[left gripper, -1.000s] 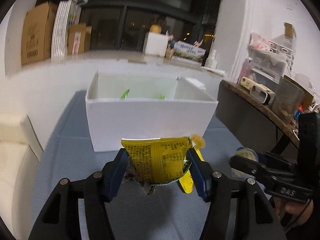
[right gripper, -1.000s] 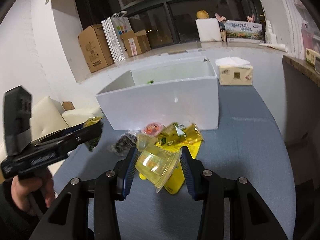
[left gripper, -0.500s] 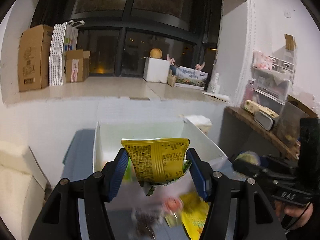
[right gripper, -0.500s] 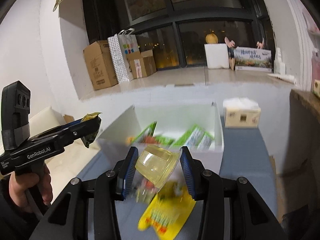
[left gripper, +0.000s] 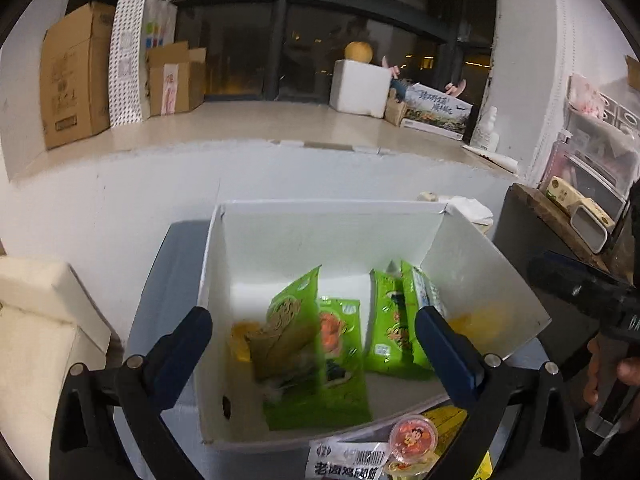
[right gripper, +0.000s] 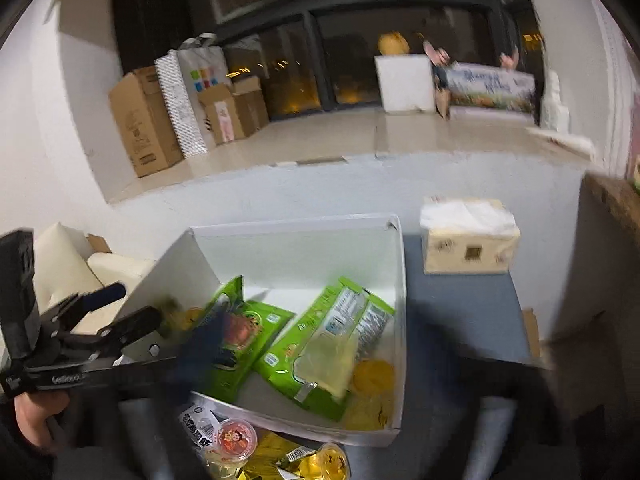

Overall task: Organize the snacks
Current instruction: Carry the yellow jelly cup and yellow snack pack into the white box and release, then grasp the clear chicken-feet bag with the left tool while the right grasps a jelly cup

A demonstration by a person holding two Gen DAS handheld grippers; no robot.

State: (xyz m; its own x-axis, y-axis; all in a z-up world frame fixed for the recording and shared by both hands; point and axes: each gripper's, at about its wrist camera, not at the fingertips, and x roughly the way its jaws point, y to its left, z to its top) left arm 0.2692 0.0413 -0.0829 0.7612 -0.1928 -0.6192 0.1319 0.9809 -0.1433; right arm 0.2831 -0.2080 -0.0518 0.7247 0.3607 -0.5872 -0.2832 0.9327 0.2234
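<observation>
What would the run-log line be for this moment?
stage: drop into white cardboard box | left gripper: opening, empty | right gripper: opening, empty | green snack packets: in box | red-lidded jelly cup: outside box

A tissue box [right gripper: 470, 242] stands at the desk's [right gripper: 460, 312] far right corner. Cardboard boxes [left gripper: 74, 74] and a patterned bag [left gripper: 130, 54] line the window ledge [left gripper: 260, 124].

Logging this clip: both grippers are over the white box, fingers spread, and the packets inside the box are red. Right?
Not quite: the packets inside the white box are green, not red, as the left wrist view shows. Both grippers are over it, their fingers opening with nothing between them.
</observation>
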